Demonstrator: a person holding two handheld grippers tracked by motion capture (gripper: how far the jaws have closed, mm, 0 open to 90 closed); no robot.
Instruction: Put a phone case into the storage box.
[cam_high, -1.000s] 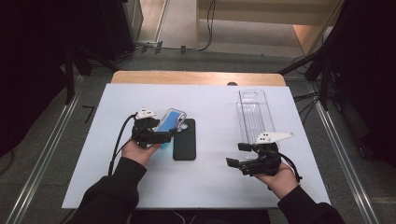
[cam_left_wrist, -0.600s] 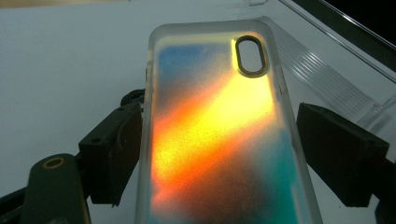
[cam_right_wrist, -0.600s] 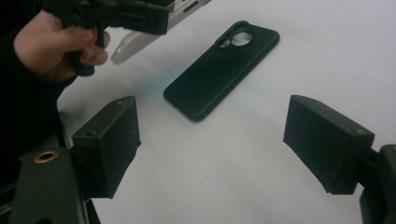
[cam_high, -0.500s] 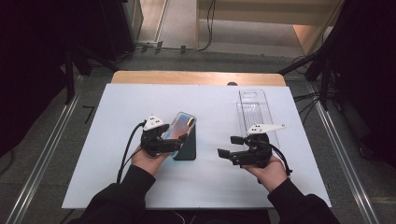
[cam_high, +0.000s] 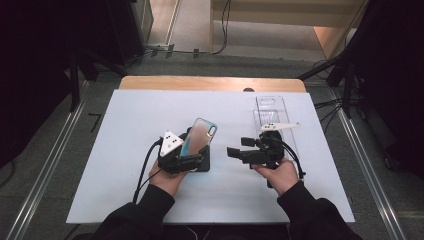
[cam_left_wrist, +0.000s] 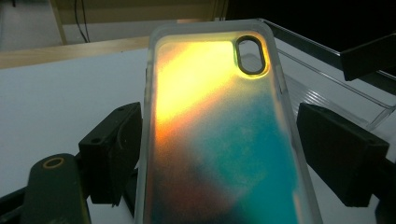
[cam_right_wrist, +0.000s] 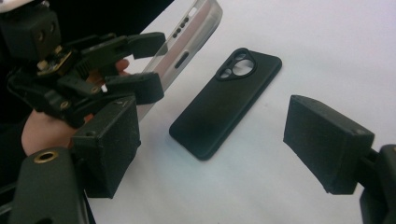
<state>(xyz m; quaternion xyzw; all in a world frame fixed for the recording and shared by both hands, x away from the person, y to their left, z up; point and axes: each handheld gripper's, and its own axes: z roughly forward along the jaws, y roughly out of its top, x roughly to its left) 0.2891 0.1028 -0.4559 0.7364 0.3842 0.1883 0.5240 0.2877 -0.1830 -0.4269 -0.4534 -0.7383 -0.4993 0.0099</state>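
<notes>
Left hand-held gripper grasps an iridescent phone case, jaws clamped on its two long edges near the lower end; in the left gripper view the case sits between the black pads, back facing the camera, orange-yellow at top fading to teal and dark red lower down, oval camera cutout at upper right. Case is lifted off the bench and tilted, top end pointing away from the person, held just above a black phone that lies flat on the white bench surface, mostly hidden under it in the high view. Right gripper view shows the black phone clearly: back up, camera bump at the far end, lying flat, not touching anything but the bench, with the case's translucent side edge and button cutouts raised above and to its left in that view. Right hand-held gripper is released, jaws wide apart with nothing between the pads, pointing toward the phone from the right, near but apart from it. Clear plastic tray lies on the bench beyond the right hand, near the far right edge.
</notes>
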